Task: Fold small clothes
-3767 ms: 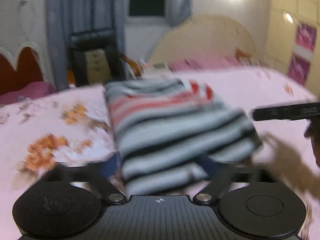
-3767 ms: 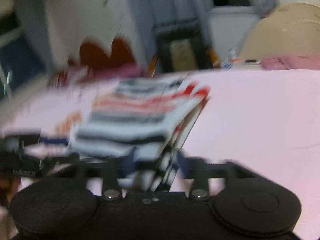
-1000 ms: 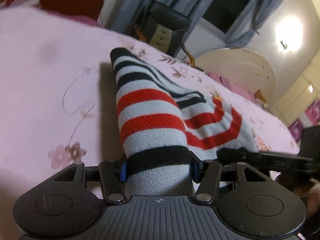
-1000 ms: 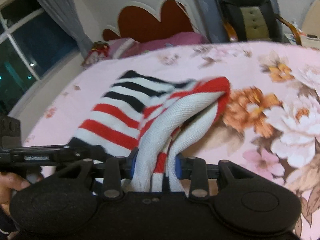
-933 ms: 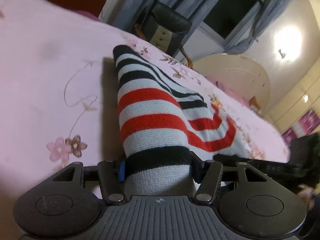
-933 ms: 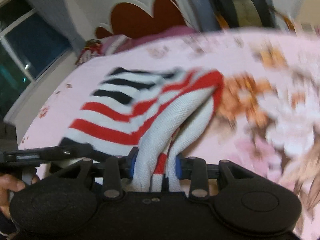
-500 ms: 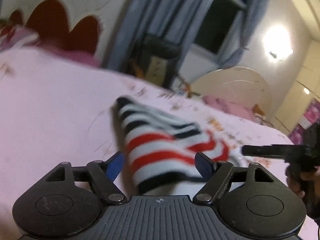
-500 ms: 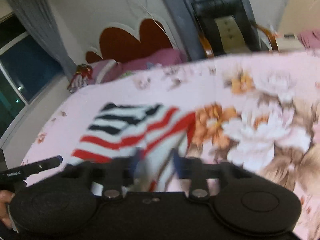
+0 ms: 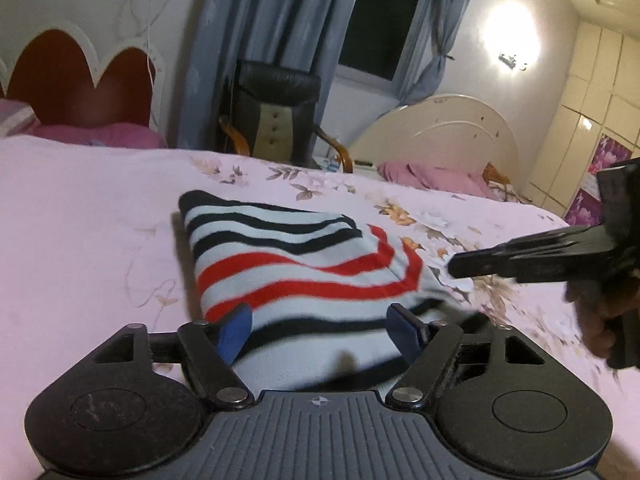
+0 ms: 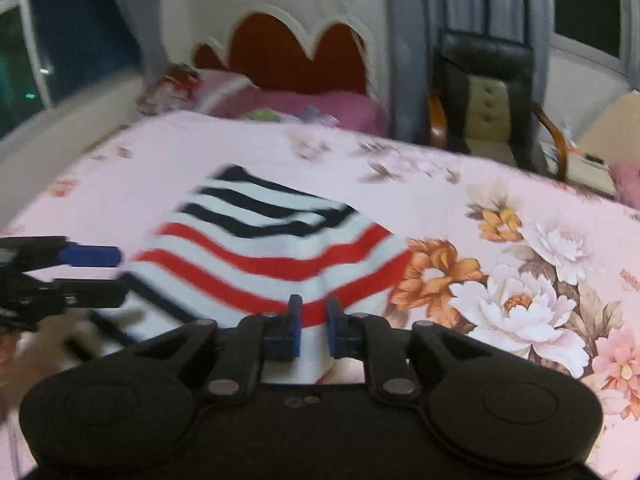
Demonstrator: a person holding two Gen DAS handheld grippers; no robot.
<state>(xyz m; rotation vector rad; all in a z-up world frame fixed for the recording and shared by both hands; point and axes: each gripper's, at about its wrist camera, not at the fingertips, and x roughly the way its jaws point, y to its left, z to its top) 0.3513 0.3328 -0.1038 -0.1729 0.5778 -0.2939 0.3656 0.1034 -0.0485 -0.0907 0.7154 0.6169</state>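
Observation:
A folded striped knit garment (image 9: pixel 304 264), white with black and red bands, lies flat on the pink floral bedsheet (image 9: pixel 80 220). My left gripper (image 9: pixel 320 316) hovers just above its near edge; its blue pads stand wide apart, narrowing slightly, and touch nothing. In the right wrist view the garment (image 10: pixel 272 248) lies below my right gripper (image 10: pixel 314 320), whose jaws are closing to a narrow gap with no cloth pinched. The right gripper (image 9: pixel 454 268) also shows at the garment's right side, and the left gripper (image 10: pixel 122 276) at its left.
The bedsheet (image 10: pixel 520 220) has large printed flowers on the right. A black chair (image 9: pixel 276 120) stands behind the bed by grey curtains. A red scalloped headboard (image 9: pixel 80 84) and pink pillows are at the left. A second bed's cream headboard (image 9: pixel 440 132) is behind.
Both grippers were shut on the garment's near edge a second ago. They have let go and lifted back, and the garment now rests flat on the bed.

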